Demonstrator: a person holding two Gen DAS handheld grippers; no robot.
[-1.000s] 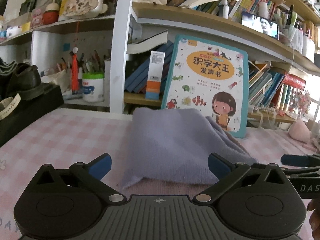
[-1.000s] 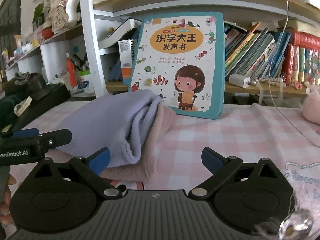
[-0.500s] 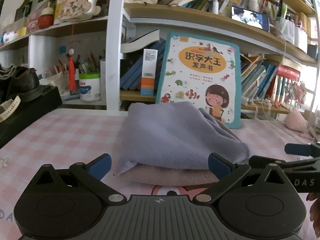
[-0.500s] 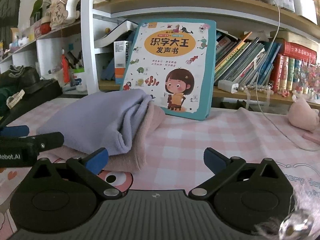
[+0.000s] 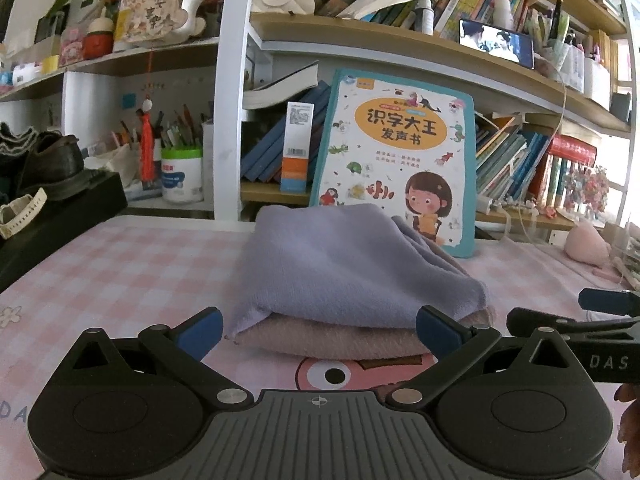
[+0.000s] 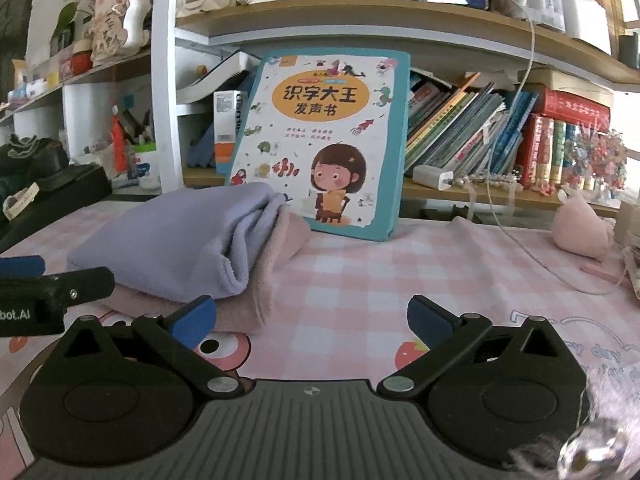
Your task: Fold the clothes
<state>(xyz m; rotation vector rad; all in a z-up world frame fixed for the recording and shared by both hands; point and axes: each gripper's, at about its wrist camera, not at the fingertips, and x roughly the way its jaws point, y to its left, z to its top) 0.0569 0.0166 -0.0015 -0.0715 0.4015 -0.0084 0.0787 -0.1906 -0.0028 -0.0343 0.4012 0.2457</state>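
at the centre of both views, a lavender garment [image 5: 344, 268] is seen lying folded on top of a folded pink garment [image 5: 332, 338], the two stacked on the pink checked desk [image 5: 120, 272] just in front of a children's book [image 5: 396, 156] propped against the shelves. compared with a second ago, the stack is seen from farther back and lower: more bare desk and a cartoon print [image 5: 332, 374] are now exposed between the tools and the cloth, where earlier the lavender fold filled the space between the fingers. both tools have been drawn away from the pile. the left tool [image 5: 318, 330] is spread wide and holds nothing; the right tool [image 6: 312, 318] is likewise spread and empty, aimed at bare desk to the right of the pile. this retreat is judged to mean that the fold on this piece is finished and released.

the lavender piece looks soft and thick, with a rounded folded edge toward the right of the frame and a slightly loose corner at lower left. the pink layer beneath is flatter and juts out a little along the near edge.
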